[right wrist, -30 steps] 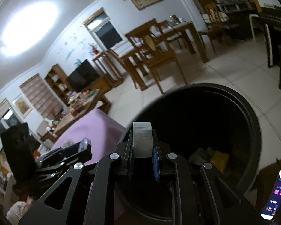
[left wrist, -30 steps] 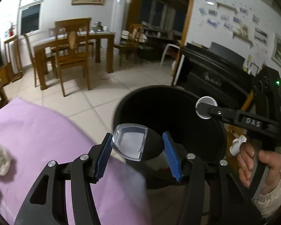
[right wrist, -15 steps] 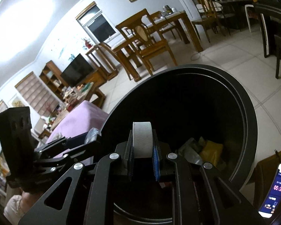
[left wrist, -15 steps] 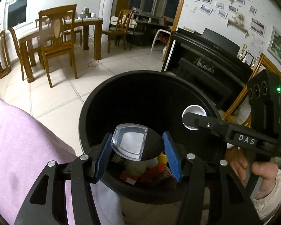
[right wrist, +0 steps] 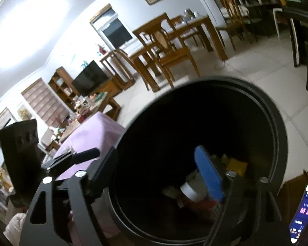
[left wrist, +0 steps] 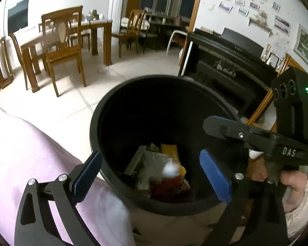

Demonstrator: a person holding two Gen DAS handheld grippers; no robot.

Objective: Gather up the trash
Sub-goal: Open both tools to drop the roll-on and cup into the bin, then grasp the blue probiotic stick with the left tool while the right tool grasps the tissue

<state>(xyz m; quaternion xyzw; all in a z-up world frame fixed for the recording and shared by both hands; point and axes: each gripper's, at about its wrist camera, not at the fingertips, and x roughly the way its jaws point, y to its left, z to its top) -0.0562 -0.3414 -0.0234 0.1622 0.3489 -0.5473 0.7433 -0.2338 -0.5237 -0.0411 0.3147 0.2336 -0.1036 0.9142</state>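
1. The black trash bin stands on the pale tiled floor, its round rim just beside the corner of the surface covered with a purple cloth; in the left wrist view the rim overlaps that cloth's edge.
2. The left gripper hangs over the bin's near rim, its jaws opening, blue pads far apart, nothing pressed between them.
3. The right gripper is also over the bin mouth, jaws opening, nothing clamped; its blue pad sits inside the rim's outline.
4. Below, the trash lies in the bin's bottom: a yellow wrapper, red packaging, a blurred whitish piece and a small white cylinder.
5. The two grippers crowd the same side of the rim; a hand grips the right gripper's handle at the bin's right edge.
6. Past the far rim the floor is open up to the wooden dining table and chairs.
7. A dark piano stands close behind the bin's right side.
8. A phone with a lit screen lies at the right wrist view's lower right.
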